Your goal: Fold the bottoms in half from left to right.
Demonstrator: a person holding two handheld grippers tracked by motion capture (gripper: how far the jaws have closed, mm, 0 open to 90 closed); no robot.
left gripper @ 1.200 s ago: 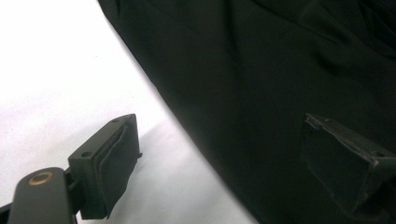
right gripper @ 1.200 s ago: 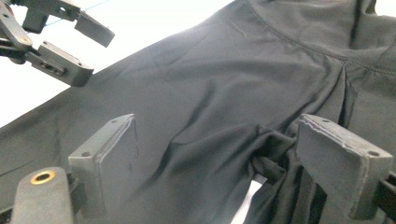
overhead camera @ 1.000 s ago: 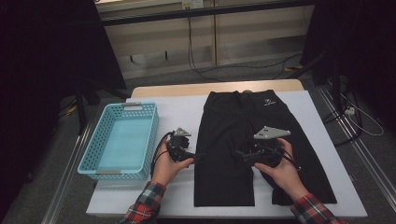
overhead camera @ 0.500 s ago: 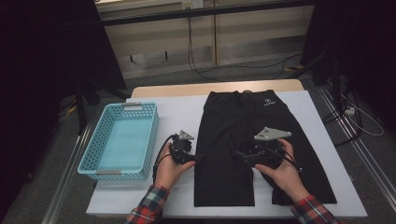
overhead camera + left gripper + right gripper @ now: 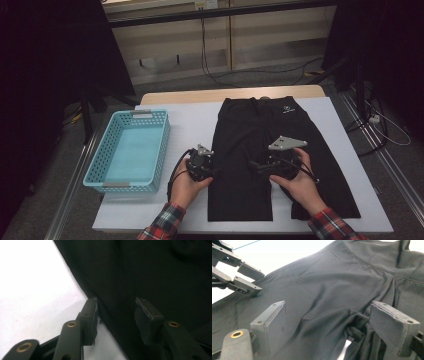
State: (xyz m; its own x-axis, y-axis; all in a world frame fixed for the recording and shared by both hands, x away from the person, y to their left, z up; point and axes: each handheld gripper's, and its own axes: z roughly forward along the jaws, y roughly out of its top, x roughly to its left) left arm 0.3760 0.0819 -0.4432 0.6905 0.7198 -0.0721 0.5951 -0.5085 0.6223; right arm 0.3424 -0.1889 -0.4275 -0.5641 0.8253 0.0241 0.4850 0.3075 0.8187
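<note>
The black shorts (image 5: 260,150) are lying flat along the surface's (image 5: 190,125) right half. Your left hand-held gripper (image 5: 116,315) is straddling their left leg's outer edge, jaws just closing but not yet pressing. Your right hand-held gripper (image 5: 328,322) is standing wide open over bunched fabric between the legs. A blue basket (image 5: 107,172) is sitting by the left edge.

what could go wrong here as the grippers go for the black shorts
1. The left gripper has just been closing over the left edge of the black shorts, the pads not yet pressing; it may pinch just the top layer or slip off the hem.
2. The right gripper stands open over bunched cloth between the legs; closing there could drag both legs together.
3. Uneven pulls may wrinkle the shorts on the white table.
</note>
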